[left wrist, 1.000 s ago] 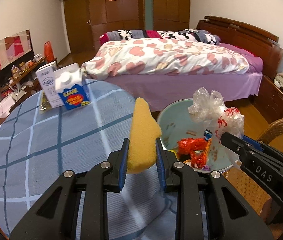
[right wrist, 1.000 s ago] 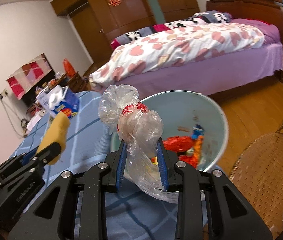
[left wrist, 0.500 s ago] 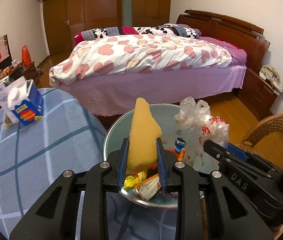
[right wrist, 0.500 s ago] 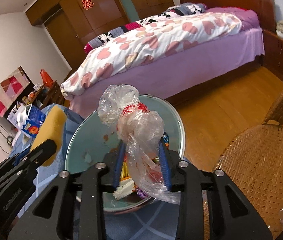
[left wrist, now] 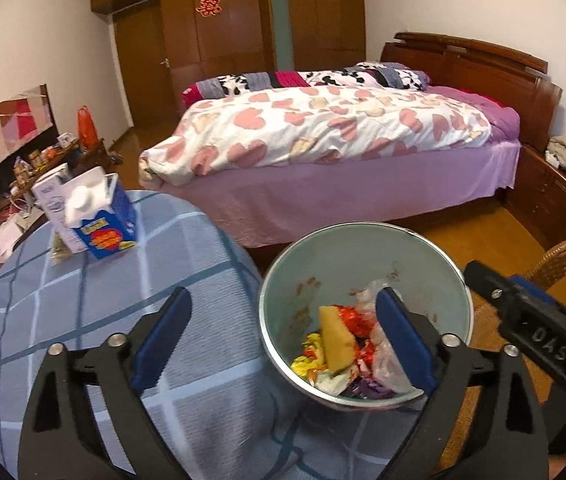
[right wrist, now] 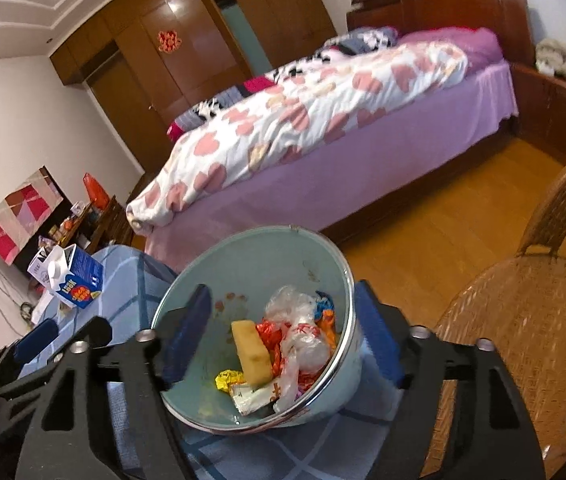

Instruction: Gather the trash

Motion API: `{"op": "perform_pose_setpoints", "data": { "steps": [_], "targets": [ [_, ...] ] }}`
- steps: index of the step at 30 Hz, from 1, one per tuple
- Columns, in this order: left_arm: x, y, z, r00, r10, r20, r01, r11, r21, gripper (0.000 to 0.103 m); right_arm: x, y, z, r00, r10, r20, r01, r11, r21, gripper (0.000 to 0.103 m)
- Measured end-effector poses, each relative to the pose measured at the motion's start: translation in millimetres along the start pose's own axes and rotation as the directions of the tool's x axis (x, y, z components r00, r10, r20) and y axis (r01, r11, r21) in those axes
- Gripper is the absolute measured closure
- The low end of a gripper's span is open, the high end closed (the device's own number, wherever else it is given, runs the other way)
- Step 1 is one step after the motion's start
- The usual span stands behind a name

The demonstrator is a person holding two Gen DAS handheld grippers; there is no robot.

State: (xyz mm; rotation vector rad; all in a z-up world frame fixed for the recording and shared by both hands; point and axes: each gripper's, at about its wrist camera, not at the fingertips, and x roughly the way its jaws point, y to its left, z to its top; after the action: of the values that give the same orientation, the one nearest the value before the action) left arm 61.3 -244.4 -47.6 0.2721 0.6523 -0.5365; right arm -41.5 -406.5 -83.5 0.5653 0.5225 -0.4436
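Cartons (left wrist: 91, 216) upright at ten o'clock on desk (left wrist: 83, 320). Left tongs (left wrist: 283, 336) spread wide, empty. Sponge (right wrist: 251, 352) and bag (right wrist: 303, 340) inside bin (right wrist: 335, 264). Right tongs (right wrist: 283, 344) splayed astride bin, empty; could nudge and tip rim.
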Motion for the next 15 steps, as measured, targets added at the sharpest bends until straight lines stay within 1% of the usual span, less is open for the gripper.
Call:
{"op": "perform_pose_setpoints", "data": {
  "steps": [1, 4, 7, 10, 15],
  "targets": [
    [-3.8, 3.2, -2.1, 1.0, 0.007, 0.002, -0.007, 1.0, -0.007, 0.008, -4.1, 2.7, -0.9, 1.0, -0.006, 0.01, 0.006, 1.0, -0.011, 0.021],
    [-17.7, 12.7, -9.9, 1.0, 0.022, 0.013, -0.022, 1.0, -0.02, 0.008, -19.2, 9.3, -4.6, 0.999, -0.02, 0.045, 0.022, 0.999, -0.041, 0.017],
    [-33.8, 20.4, -17.8, 0.999, 0.043, 0.03, -0.042, 0.999, -0.029, 0.006, -35.2, 15.2, -9.3, 0.996, -0.03, 0.084, 0.035, 0.997, -0.066, 0.015],
    [-51.3, 26.0, -23.8, 0.998, 0.048, 0.051, -0.046, 0.998, -0.044, 0.006, -48.9, 19.0, -13.6, 0.994, -0.026, 0.107, 0.035, 0.996, -0.087, 0.014],
    [-84.3, 36.0, -30.2, 0.991, 0.087, 0.101, -0.081, 0.995, -0.058, 0.006, -77.1, 31.0, -19.7, 0.984, -0.026, 0.178, 0.053, 0.988, -0.145, 0.012]
  ]
}}
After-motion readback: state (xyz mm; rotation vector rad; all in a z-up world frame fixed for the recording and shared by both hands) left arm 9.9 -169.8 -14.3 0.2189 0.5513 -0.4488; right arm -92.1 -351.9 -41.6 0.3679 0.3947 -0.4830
